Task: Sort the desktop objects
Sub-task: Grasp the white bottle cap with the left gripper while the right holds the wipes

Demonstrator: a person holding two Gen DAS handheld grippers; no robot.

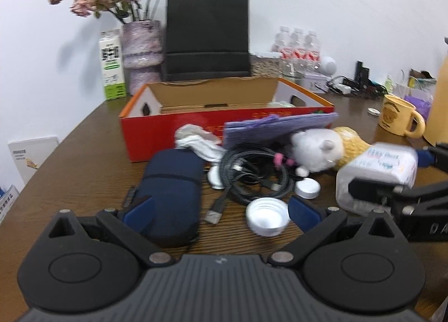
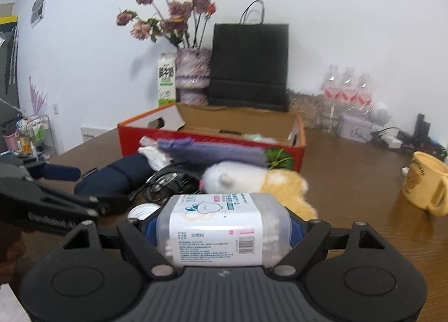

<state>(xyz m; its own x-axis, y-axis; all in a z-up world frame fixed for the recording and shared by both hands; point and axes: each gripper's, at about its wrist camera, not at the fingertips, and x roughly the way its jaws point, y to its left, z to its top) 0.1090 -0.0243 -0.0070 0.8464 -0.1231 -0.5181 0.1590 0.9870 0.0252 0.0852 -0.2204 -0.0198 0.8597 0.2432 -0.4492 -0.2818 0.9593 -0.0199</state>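
The right claw [image 2: 224,226] grips a clear cotton-swab box [image 2: 224,226] between its wide-set blue pads, lifted near the plush toy [image 2: 238,176]. The left claw [image 1: 221,210] stands open and empty over the bench [image 1: 84,170], flanking a navy pouch [image 1: 170,193] and white lid [image 1: 267,217].

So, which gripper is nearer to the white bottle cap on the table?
Left. The left gripper is open just beside the white cap, with one finger next to it. The right gripper is further to the side, shut on the cotton swab box.

L fingers [image 1: 137,210] apart, R fingers [image 2: 296,226] clamped
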